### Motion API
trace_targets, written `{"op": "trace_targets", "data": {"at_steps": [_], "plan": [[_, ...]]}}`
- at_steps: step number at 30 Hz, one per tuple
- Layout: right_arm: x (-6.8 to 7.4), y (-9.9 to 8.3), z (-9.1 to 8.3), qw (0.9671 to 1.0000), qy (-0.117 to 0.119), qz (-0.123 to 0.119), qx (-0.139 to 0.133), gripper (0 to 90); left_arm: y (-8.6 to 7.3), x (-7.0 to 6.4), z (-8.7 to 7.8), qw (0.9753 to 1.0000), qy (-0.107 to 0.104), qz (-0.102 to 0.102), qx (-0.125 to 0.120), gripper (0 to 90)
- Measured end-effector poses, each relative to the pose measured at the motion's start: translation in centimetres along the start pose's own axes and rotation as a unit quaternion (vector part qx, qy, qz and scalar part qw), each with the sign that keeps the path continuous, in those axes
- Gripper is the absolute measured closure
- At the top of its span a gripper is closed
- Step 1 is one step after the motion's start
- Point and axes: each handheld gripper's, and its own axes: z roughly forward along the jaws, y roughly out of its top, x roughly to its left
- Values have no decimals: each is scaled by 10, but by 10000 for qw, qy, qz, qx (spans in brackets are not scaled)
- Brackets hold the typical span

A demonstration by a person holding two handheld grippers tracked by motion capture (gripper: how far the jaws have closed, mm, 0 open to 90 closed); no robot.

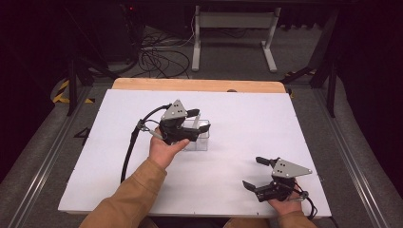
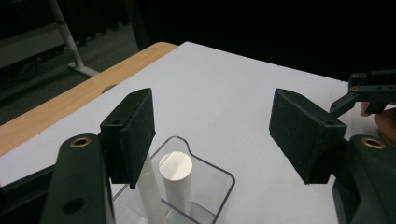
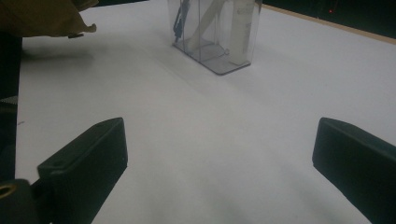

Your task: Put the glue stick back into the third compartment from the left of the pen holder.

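The right gripper sat near the table's front edge, jaws wide and empty. Farther off, the left gripper hovered open over a clear box, its own view revealing a white cylinder (upright) below the jaws.

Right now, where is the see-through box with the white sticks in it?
In the high view, the clear box stands near the middle of the white table, right under the open left gripper. The right gripper is off near the front edge.
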Motion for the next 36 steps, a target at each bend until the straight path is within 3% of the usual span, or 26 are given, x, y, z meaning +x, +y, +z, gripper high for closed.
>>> {"op": "trace_targets", "data": {"at_steps": [8, 17, 25, 36], "plan": [[0, 2, 3, 10000, 26, -48, -14, 39, 1, -3, -17, 10000, -15, 0, -75, 237], [2, 4, 6, 10000, 89, -27, -27, 39, -4, -5, -47, 9998, 42, 8, -185, 185], [3, 4, 7, 9999, 114, -68, -1, 39, -16, -3, -72, 9997, 102, -47, -237, 181], [4, 4, 7, 9999, 111, -24, -5, 39, -42, -4, -101, 9995, 271, 81, -164, 184]]}}
